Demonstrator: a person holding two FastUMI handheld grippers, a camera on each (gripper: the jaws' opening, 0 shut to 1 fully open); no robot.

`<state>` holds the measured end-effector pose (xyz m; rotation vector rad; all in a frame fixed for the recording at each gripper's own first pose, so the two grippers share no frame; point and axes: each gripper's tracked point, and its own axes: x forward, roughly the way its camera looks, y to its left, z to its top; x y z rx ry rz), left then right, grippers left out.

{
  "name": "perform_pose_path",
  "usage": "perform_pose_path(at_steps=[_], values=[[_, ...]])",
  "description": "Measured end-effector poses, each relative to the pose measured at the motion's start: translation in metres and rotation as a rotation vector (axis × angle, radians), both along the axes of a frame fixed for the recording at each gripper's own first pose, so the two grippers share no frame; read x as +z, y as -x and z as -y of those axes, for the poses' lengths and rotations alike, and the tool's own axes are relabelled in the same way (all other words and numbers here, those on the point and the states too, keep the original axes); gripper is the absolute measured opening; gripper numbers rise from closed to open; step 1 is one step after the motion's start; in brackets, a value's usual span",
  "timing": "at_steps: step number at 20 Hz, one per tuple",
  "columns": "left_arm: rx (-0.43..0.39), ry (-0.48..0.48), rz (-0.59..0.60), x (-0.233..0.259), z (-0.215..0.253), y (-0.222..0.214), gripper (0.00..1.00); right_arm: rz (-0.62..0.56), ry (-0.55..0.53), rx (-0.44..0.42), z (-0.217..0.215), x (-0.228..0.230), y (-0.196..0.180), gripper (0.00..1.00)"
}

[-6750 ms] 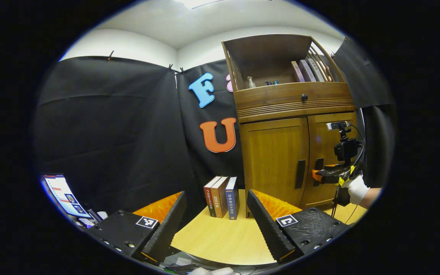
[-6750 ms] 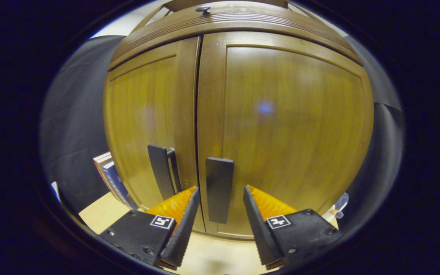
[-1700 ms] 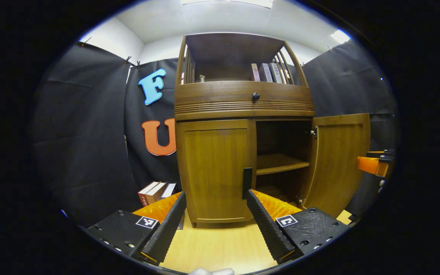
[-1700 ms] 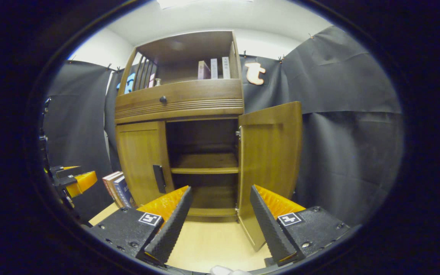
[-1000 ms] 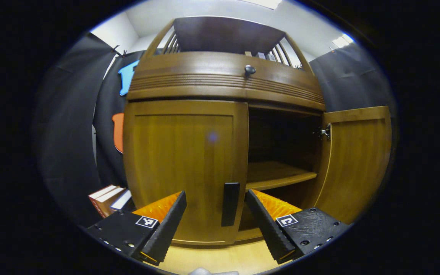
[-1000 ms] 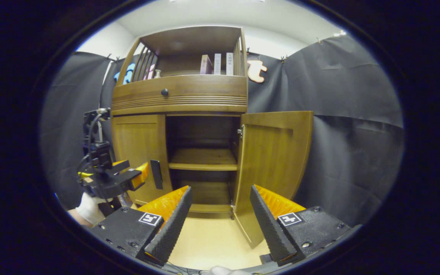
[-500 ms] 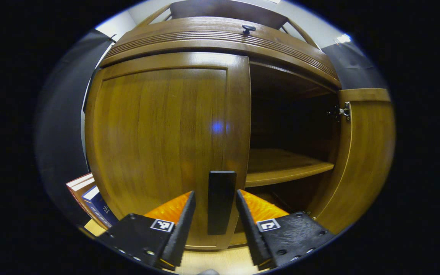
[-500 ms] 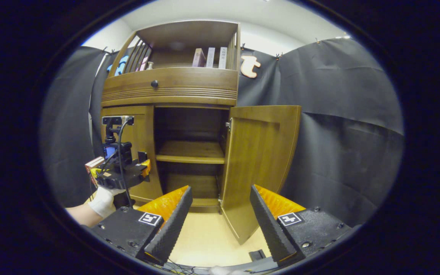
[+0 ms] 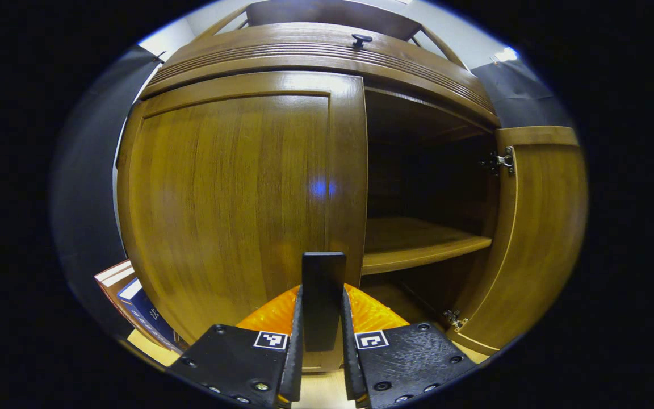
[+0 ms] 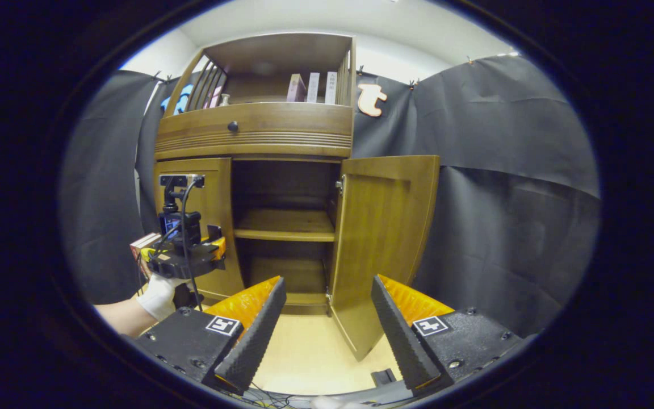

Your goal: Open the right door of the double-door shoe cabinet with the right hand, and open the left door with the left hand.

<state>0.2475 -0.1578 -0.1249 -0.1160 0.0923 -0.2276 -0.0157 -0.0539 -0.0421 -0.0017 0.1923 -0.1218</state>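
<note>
The left door's black handle (image 9: 323,298) stands at bottom centre of the left gripper view, clamped between the fingers of the left hand-held gripper (image 9: 320,341); the left door (image 9: 236,204) is closed. To its right the right door (image 10: 385,238) hangs wide open, baring an inner shelf (image 10: 286,224) with nothing on it. The right hand-held gripper (image 10: 327,318) hovers spread wide at bottom centre of its view, apart from the shoe cabinet (image 10: 259,133). Books (image 10: 312,87) stand in the top compartment.
</note>
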Motion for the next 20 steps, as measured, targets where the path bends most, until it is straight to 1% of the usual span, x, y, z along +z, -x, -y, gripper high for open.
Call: perform_pose_path(at_steps=[1, 2, 5, 6, 10, 12, 15, 16, 20], values=[[-0.007, -0.002, 0.001, 0.000, -0.001, 0.004, 0.37, -0.002, -0.004, -0.002, 0.002, -0.001, 0.003, 0.97], [-0.012, -0.004, 0.003, 0.000, -0.002, 0.009, 0.29, -0.005, -0.008, -0.003, 0.003, -0.002, 0.004, 0.97], [-0.022, -0.009, 0.005, 0.000, -0.007, 0.027, 0.29, -0.009, -0.019, 0.002, 0.003, -0.006, 0.010, 0.97], [-0.027, -0.007, 0.006, 0.000, -0.009, 0.034, 0.29, -0.009, -0.023, 0.005, 0.002, -0.006, 0.012, 0.96], [-0.050, -0.008, 0.011, -0.001, -0.021, 0.061, 0.29, -0.011, -0.031, 0.020, -0.001, -0.010, 0.018, 0.97], [-0.053, -0.008, 0.008, -0.001, -0.028, 0.077, 0.29, -0.011, -0.037, 0.030, -0.003, -0.011, 0.021, 0.96], [-0.047, 0.000, 0.000, -0.003, -0.043, 0.099, 0.29, -0.011, -0.040, 0.047, -0.009, -0.013, 0.023, 0.97], [-0.041, -0.002, -0.001, -0.003, -0.049, 0.107, 0.29, -0.012, -0.040, 0.054, -0.011, -0.013, 0.023, 0.96], [-0.017, -0.012, -0.001, -0.006, -0.074, 0.134, 0.28, -0.014, -0.043, 0.090, -0.023, -0.015, 0.023, 0.97]])
